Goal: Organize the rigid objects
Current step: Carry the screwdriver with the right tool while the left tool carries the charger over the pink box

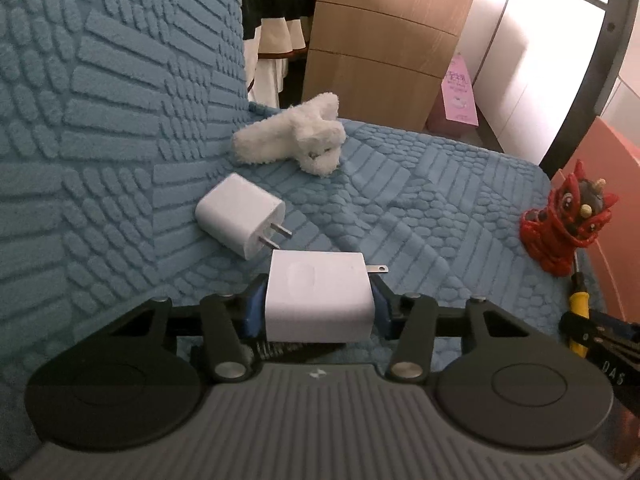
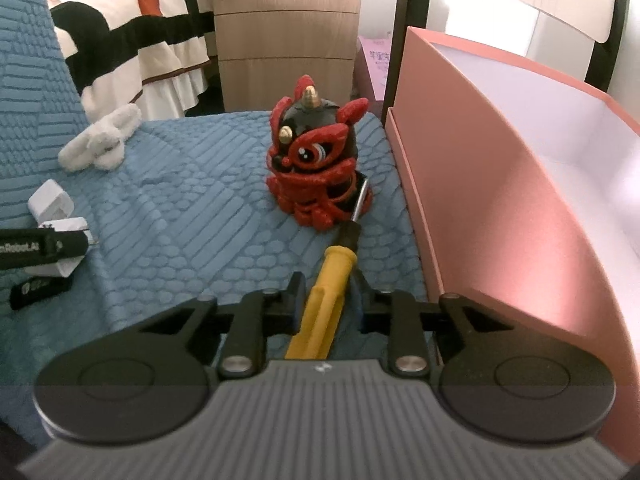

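Observation:
My left gripper (image 1: pixel 319 304) is shut on a white charger plug (image 1: pixel 316 288), its blue pads pressing both sides and the prongs pointing right. A second white charger (image 1: pixel 240 216) lies just beyond it on the blue textured cover (image 1: pixel 420 200). In the right wrist view, my right gripper (image 2: pixel 330 300) is shut on the yellow handle of a screwdriver (image 2: pixel 326 280). The screwdriver's metal shaft leans against a red and black lion figure (image 2: pixel 316 168). That figure (image 1: pixel 568 224) stands at the cover's right edge in the left wrist view.
A white plush toy (image 1: pixel 292 140) lies further back on the cover. An open pink box (image 2: pixel 500 200) stands right of the lion figure. A wooden drawer cabinet (image 1: pixel 384 40) and striped bedding (image 2: pixel 132 32) are behind. The cover rises steeply at the left.

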`<state>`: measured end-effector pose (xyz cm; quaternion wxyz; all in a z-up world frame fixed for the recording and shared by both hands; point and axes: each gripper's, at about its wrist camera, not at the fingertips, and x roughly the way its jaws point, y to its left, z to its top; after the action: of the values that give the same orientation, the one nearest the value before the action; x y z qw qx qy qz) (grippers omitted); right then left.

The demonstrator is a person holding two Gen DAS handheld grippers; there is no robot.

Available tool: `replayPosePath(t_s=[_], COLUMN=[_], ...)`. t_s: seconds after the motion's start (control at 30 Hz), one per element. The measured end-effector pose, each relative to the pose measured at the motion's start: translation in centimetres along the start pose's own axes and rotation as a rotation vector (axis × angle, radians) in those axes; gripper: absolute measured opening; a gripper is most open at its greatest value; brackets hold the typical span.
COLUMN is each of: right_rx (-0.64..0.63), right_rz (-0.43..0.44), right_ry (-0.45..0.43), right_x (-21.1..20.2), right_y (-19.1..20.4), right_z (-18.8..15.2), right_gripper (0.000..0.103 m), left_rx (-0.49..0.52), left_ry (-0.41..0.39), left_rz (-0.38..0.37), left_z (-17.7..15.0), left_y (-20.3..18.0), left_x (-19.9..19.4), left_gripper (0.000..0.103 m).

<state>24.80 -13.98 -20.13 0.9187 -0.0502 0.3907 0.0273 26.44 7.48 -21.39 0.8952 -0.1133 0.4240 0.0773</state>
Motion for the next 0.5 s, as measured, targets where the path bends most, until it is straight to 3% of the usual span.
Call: replayPosePath(t_s=[0.23,0.5], right_rx=[-0.014,0.000], right_rz=[0.010,0.093], right_ry=[0.008,0.002], right_x=[-1.8,-4.8], right_y=[0.1,0.1], right_z=[-1.3,-2.2], right_gripper=[0.024,0.023], left_rx=[-0.035,-0.041], left_ry=[0.002,0.028], left_rz=[-0.071,-0.145], left_z=[-0.8,-2.2], left_y=[-1.1,-3.4], left_x=[-1.8,-3.2], left_gripper=[0.057,0.056])
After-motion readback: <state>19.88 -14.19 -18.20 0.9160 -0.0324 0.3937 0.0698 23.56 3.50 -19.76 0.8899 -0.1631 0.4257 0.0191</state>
